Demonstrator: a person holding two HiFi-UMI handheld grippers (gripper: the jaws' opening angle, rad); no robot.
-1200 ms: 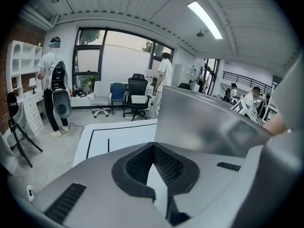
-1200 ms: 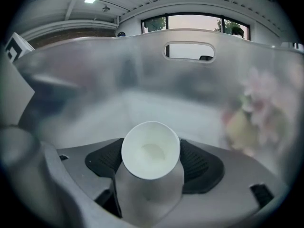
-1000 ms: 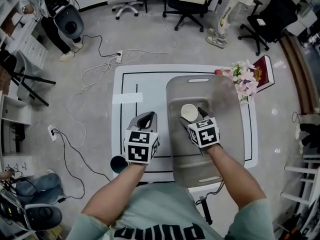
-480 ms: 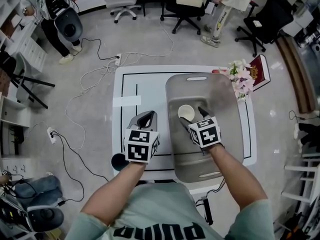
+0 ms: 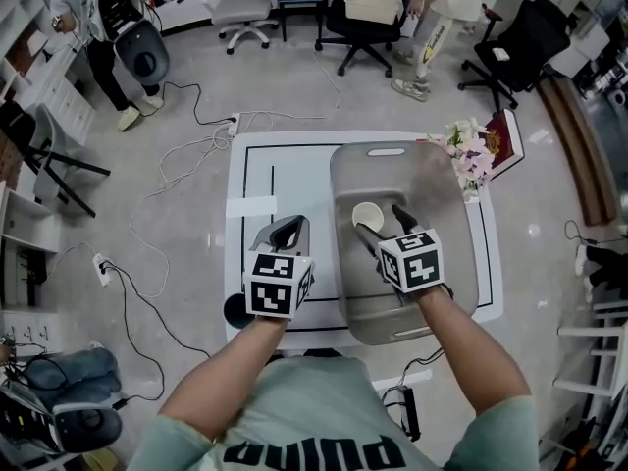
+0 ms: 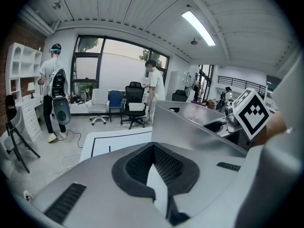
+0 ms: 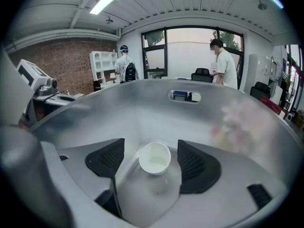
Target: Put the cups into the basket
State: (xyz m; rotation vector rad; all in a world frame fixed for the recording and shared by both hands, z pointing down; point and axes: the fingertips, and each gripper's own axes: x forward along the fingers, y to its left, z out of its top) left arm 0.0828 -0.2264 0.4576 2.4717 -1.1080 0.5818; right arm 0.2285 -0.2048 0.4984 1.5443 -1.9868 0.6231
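Left of the translucent grey plastic basket (image 5: 451,263), the left gripper (image 5: 287,226) hangs over the white bench (image 5: 294,165), its jaws pressed together on nothing, seemingly idle. Inside the basket, the small white cup (image 5: 368,214) stands upright between the right gripper's (image 5: 383,222) spread jaws, touching neither, apparently set down there

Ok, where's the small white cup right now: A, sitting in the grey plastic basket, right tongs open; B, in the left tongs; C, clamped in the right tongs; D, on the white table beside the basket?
A: the small white cup sits on the floor of the grey plastic basket, with the right tongs open either side of it, not touching.
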